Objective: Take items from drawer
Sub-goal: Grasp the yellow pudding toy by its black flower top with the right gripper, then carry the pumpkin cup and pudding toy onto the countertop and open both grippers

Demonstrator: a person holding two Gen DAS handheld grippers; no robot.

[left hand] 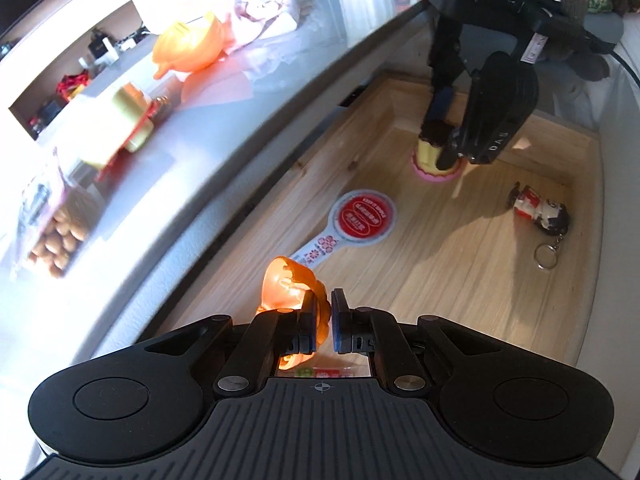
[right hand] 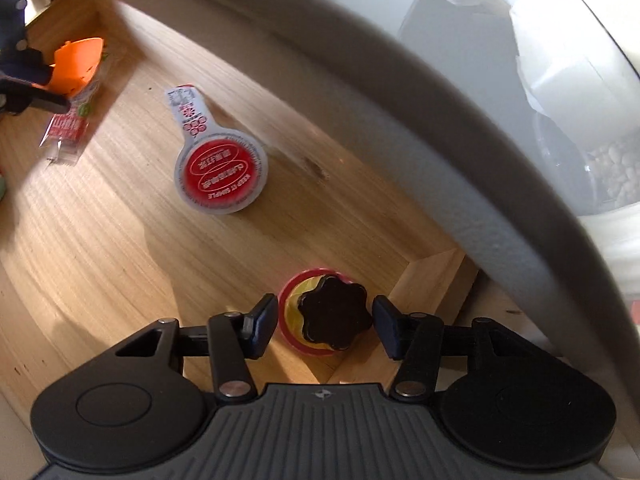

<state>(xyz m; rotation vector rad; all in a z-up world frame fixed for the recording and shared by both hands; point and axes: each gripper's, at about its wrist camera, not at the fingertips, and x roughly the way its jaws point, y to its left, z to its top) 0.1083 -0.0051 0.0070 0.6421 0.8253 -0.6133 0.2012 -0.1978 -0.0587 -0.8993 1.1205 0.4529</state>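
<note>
Here, from the fingers outward:

Left gripper (left hand: 323,312): fingers nearly closed, pinching an orange plastic shell (left hand: 286,284) by its edge; it is held low over the near end of the drawer (left hand: 460,248).

Right gripper (right hand: 325,320): fingers spread wide, one on each side of a toy cupcake (right hand: 320,314) with a dark scalloped top, yellow body and pink base; I cannot tell if the pads touch it, and it is not gripped.

Right gripper pose: it points steeply down into the far corner of the drawer, seen from the left wrist view (left hand: 448,152).

Cupcake place: standing upright on the drawer floor, just beside the corner where two wooden walls meet.

Drawer contents: a flat red and white paddle-shaped tag (right hand: 218,168) lies mid-floor near the wall under the counter; a small figure keychain (left hand: 538,214) lies on its side near the opposite wall; a small red packet (right hand: 66,128) lies by the left gripper.

Hard to make out: the packet is mostly hidden under the left gripper in its own view, and the tag's print is too small to read.

Counter (left hand: 280,92): another orange shell (left hand: 188,46), a yellow toy (left hand: 120,128), a bag of nuts (left hand: 56,236) and pink cloth (left hand: 268,8) lie on it.
</note>
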